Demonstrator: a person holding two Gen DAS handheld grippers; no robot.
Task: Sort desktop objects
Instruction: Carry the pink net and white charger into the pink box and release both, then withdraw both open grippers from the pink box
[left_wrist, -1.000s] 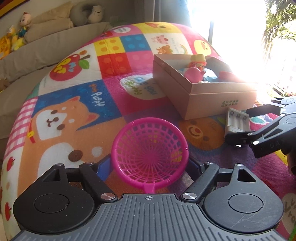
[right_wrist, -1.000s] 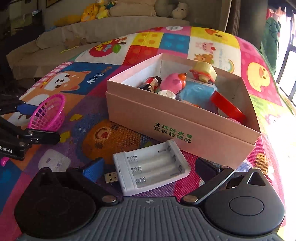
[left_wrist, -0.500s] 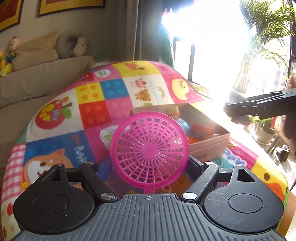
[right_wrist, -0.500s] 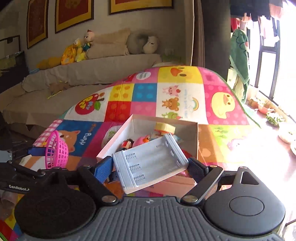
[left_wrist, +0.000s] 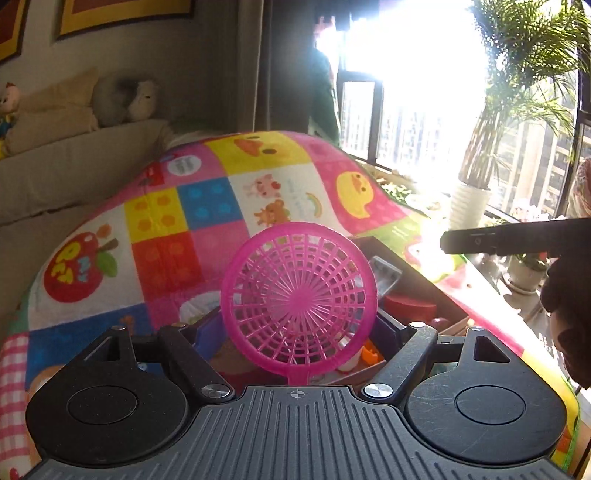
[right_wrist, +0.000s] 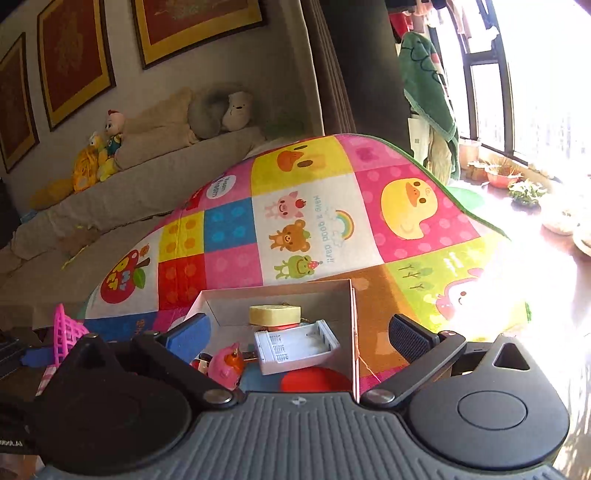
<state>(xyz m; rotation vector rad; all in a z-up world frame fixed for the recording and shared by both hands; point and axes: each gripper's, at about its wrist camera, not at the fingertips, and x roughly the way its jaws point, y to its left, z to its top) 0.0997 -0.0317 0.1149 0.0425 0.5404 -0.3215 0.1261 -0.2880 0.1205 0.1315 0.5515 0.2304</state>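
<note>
Since a second ago both claws have come up off the play mat (right_wrist: 325, 221), and the white battery holder (right_wrist: 295, 347), which sat between my right claw's fingers, now lies inside the cardboard box (right_wrist: 277, 295), leaning against the yellow toy (right_wrist: 275, 314) and near the pink pig toy (right_wrist: 225, 363). My right claw (right_wrist: 299, 338) has just been opening and now stands wide apart with nothing between its pads, hanging above the box's near side; I read that as a release done from above so the holder would drop in cleanly. My left claw (left_wrist: 299, 328) is clamped on the pink mesh basket (left_wrist: 298, 301), pads pressing its sides near the rim, basket tipped up with its bottom facing the camera. It sits over the box's left edge, so I judge the basket goes in next. Crowding inside may make it perch on the other things.
</note>
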